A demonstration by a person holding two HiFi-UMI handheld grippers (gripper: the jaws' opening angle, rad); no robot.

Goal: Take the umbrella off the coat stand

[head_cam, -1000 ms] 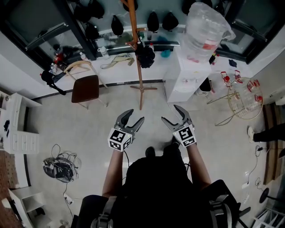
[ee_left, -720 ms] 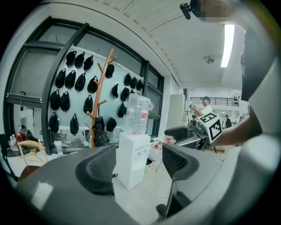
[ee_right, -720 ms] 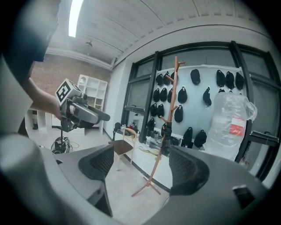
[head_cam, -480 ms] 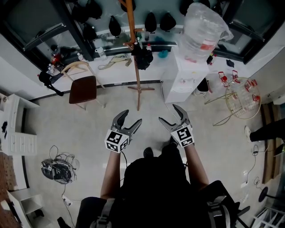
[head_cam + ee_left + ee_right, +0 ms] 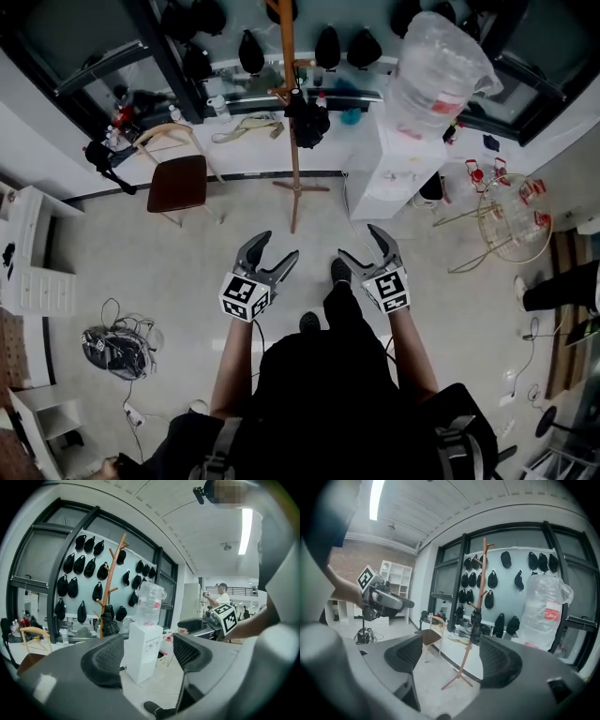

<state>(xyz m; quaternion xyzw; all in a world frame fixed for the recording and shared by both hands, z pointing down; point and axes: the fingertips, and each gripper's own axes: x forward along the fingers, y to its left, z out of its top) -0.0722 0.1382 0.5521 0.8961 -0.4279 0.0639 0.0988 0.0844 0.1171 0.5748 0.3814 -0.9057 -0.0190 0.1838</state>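
Observation:
A tall wooden coat stand (image 5: 292, 141) rises from the floor ahead of me, by the window counter. A folded black umbrella (image 5: 307, 117) hangs on one of its pegs. My left gripper (image 5: 277, 248) and right gripper (image 5: 361, 244) are held side by side over the floor, well short of the stand. In the left gripper view the umbrella (image 5: 108, 623) and the stand (image 5: 111, 585) show beyond the wide-open left gripper (image 5: 147, 656). The right gripper (image 5: 452, 657) has nothing between its jaws, which are closing slightly. Beyond it are the umbrella (image 5: 476, 626) and the stand's pole (image 5: 465, 663).
A white water dispenser (image 5: 394, 173) with a big bottle stands right of the stand. A wooden chair (image 5: 180, 183) is to its left. A wire basket stand (image 5: 511, 211) is at far right. A cable bundle (image 5: 117, 342) and a white shelf unit (image 5: 37, 272) are at left.
The person's right foot has stepped forward between the grippers. The stand has come slightly nearer. Both grippers stay at about the same place.

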